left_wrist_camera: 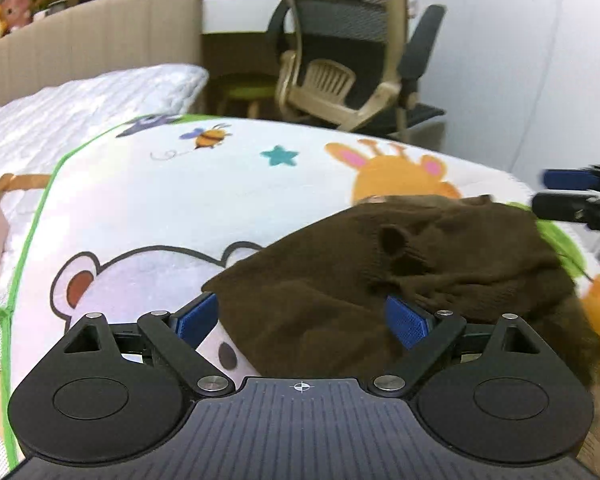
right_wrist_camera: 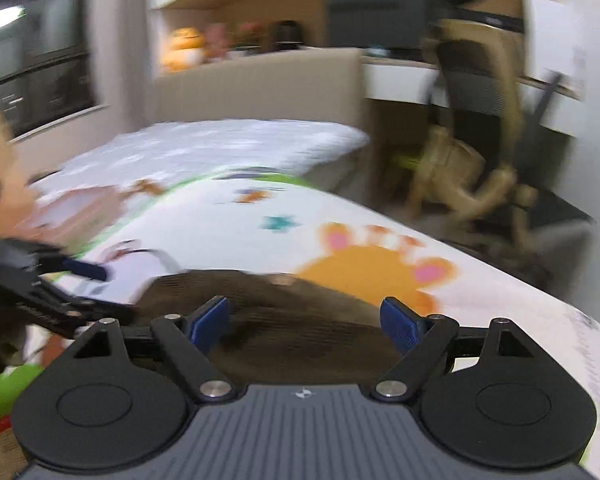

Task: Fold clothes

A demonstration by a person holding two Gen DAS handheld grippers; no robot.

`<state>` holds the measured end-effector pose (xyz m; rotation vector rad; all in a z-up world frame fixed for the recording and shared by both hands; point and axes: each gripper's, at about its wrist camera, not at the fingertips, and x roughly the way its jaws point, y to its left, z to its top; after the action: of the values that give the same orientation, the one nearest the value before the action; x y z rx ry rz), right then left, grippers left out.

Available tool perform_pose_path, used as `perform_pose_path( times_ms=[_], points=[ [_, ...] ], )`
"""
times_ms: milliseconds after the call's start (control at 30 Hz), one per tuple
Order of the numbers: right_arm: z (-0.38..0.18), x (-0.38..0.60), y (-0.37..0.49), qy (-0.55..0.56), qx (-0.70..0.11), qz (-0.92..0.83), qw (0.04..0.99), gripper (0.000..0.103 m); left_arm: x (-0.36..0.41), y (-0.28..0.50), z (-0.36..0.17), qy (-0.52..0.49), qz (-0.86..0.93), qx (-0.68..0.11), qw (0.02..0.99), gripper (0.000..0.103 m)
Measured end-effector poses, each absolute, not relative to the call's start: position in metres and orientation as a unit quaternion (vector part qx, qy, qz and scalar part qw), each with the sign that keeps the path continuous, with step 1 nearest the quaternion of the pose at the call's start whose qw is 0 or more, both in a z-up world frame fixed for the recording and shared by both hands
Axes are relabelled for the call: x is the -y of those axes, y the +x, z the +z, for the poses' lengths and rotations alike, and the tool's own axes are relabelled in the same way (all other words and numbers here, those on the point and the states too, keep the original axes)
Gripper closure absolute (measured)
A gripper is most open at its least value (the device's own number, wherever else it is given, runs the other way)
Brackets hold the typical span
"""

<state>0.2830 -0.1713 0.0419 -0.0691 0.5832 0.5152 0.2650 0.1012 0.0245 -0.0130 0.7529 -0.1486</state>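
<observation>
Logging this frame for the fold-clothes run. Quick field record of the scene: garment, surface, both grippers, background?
garment: brown knit garment, bunched, not folded flat
surface: cartoon-print blanket on a bed
left gripper: open, pads apart over the garment's near edge, not pressing it
right gripper: open, above the garment, nothing gripped
image quality: right wrist view blurred
background: office chair, plush toys behind the headboard
</observation>
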Motion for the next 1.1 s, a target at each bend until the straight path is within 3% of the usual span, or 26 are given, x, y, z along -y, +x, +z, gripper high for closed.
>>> perform_pose_path(
  times_ms=[300,533,900,933,967,1000,1033,1067,1100],
  points=[
    [-0.018,0.203,0.312,0.032,-0.332,0.151,0.931,0.02,-0.087,0.276,0.004,0.013,-0.064,-0.393,0.917,0.008],
    [-0.024,0.213,0.31,0.05,-0.33,0.138,0.933,0.019,-0.083,0.274,0.002,0.024,-0.076,-0.391,0.917,0.007],
    [0.004,0.135,0.235,-0.139,-0.276,0.315,0.897,0.017,-0.032,0.259,-0.004,0.142,-0.13,-0.353,0.916,0.007],
    [-0.002,0.122,0.234,-0.171,-0.275,0.304,0.896,0.018,-0.03,0.261,-0.007,0.159,-0.12,-0.343,0.918,0.012],
    [-0.009,0.113,0.235,-0.198,-0.271,0.285,0.898,0.023,-0.029,0.262,-0.01,0.188,-0.109,-0.327,0.92,0.034],
    [-0.016,0.104,0.237,-0.225,-0.267,0.266,0.898,0.056,-0.03,0.264,-0.012,0.209,-0.101,-0.319,0.919,0.051],
    [-0.017,0.106,0.242,-0.217,-0.273,0.25,0.903,0.076,-0.037,0.264,-0.012,0.211,-0.097,-0.319,0.919,0.066],
    [-0.017,0.109,0.248,-0.207,-0.278,0.233,0.908,0.092,-0.053,0.262,-0.004,0.182,-0.085,-0.319,0.926,0.073],
    [-0.01,0.125,0.252,-0.17,-0.274,0.21,0.923,0.092,-0.07,0.26,0.003,0.152,-0.073,-0.318,0.933,0.076]
  ],
)
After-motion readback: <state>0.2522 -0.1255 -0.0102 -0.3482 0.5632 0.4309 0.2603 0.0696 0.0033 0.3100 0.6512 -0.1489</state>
